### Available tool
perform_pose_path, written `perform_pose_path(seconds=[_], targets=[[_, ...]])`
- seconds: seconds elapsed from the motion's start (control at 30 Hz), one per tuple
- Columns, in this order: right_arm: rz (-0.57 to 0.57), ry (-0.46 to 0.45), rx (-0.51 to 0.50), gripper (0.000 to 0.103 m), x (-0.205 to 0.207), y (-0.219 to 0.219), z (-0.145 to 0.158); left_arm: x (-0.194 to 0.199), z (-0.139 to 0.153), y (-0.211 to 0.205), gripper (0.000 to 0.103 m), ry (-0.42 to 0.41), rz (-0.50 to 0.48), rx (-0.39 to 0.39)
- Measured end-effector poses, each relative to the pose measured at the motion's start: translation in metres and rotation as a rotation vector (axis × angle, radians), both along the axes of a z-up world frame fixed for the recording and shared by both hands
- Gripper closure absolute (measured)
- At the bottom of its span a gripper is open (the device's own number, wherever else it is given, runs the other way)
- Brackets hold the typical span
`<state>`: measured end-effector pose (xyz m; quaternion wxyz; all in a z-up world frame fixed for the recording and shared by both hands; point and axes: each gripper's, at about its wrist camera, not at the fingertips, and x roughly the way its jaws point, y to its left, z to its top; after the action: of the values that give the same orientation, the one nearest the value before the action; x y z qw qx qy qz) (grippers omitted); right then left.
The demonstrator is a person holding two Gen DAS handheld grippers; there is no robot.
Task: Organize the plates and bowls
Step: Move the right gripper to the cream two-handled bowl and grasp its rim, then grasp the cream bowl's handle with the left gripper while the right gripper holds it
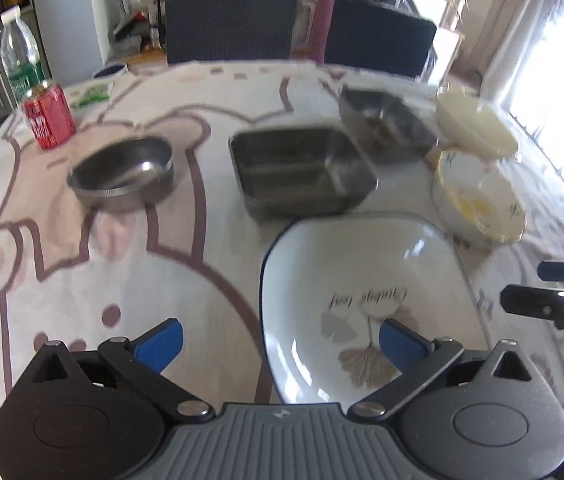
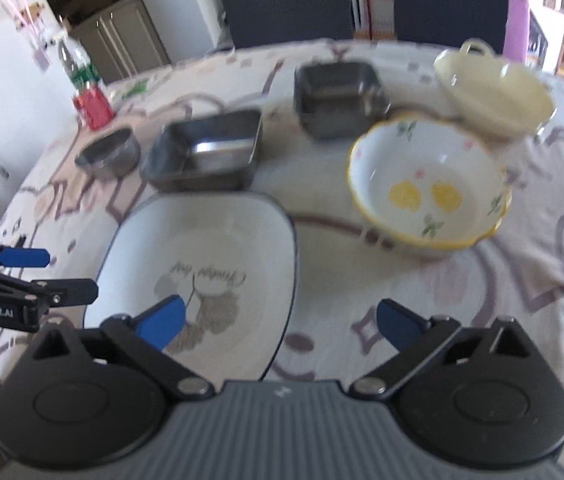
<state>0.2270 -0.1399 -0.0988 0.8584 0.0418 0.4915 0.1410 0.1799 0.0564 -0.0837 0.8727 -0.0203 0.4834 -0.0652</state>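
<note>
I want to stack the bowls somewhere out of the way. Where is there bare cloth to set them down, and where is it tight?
Bare tablecloth lies wide in front of the round steel bowl, left of the white plate. Another patch lies right of the plate, in front of the lemon bowl. It is crowded at the back right: square steel tray, second steel tray, lemon bowl and cream bowl sit close together.

Daylight pours in from a window [image 1: 553, 80] at about 2 o'clock in the left wrist view, totally blown out to white there. Everything on the table is smeared with motion blur in both views; the metal containers [image 1: 301, 168] look soft and the lemon bowl [image 2: 427, 184] ghosts at its rim. The white plate [image 1: 361, 280] catches glare streaks. Fisheye bends the table edge [image 2: 22, 184] hard toward the corners.
</note>
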Motion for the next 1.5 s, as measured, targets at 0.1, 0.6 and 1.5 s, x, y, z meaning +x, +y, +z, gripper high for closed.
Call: perform_pose_path(seconds=[0.1, 0.6, 1.5], targets=[[-0.039, -0.057, 0.02, 0.0, 0.001, -0.016, 0.017, 0.006, 0.014, -0.005, 0.0, -0.05, 0.01, -0.019], [-0.352, -0.278, 0.043, 0.0, 0.046, -0.144, 0.076, 0.049, 0.06, -0.082, 0.0, -0.277, -0.093, -0.128], [-0.791, -0.099, 0.734, 0.087, 0.15, -0.261, -0.099, 0.162, 0.027, -0.172, 0.0, -0.354, -0.246, -0.22]])
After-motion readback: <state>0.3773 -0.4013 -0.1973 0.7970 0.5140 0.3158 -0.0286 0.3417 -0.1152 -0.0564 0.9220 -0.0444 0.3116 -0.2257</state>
